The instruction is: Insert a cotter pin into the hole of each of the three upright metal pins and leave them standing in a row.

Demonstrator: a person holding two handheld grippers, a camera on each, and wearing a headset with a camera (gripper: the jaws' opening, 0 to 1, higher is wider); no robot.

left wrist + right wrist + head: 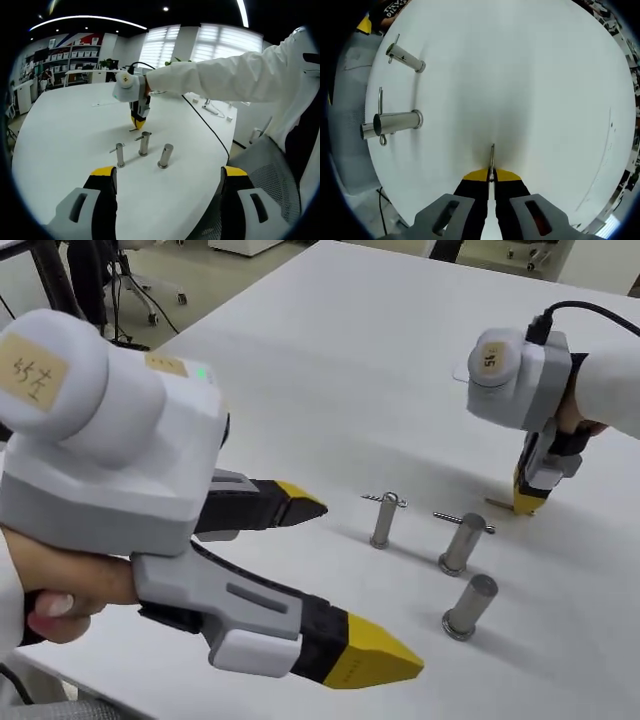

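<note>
The left gripper point(367, 587) is hanging over the table point(330, 360), jaws wide apart, holding nothing. Three pins are standing close together. The first pin point(382, 525) and second pin point(461, 543) are each carrying a cotter pin point(384, 499) point(462, 521). The third pin point(470, 607) is bare. The right gripper point(527, 502) is pinching a spare cotter pin point(492, 159) down by the table.

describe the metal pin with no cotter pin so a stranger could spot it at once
On the white table, three upright metal pins stand together. The bare pin is nearest the viewer in the head view. The left pin and middle pin carry cotter pins; it has none.
</note>
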